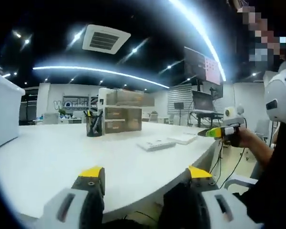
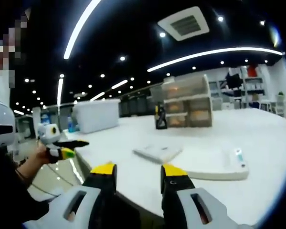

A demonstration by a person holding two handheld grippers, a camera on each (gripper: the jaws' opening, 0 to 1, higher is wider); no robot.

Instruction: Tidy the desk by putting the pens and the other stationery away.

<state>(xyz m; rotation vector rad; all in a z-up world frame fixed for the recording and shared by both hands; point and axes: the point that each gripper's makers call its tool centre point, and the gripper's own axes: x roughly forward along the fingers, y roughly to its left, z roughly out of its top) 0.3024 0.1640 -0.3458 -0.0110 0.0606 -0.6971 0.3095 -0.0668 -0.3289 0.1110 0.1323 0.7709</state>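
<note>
The left gripper sits closest in the left gripper view, with its two jaws apart and nothing between them. In the right gripper view the right gripper is closest, and its jaws are also apart and empty. Both grippers hang near the edge of the white tabletop, not yet over the things on it.

The pen cup is a good landmark. It is dark, it stands upright far back on the tabletop, and pens stick up out of it. Just beside the pen cup stands a set of drawers. Well in front of the pen cup, toward the grippers, a flat notepad lies on the tabletop. Farther from the pen cup, near the tabletop's edge, lies a bigger white pad with a small tube lying on top of it. The tube's long side points roughly toward the drawers.

The right gripper looks nearer to the tube and the pads, so it seems the better one to reach first. It would need to go forward and to the side away from the other gripper.
</note>
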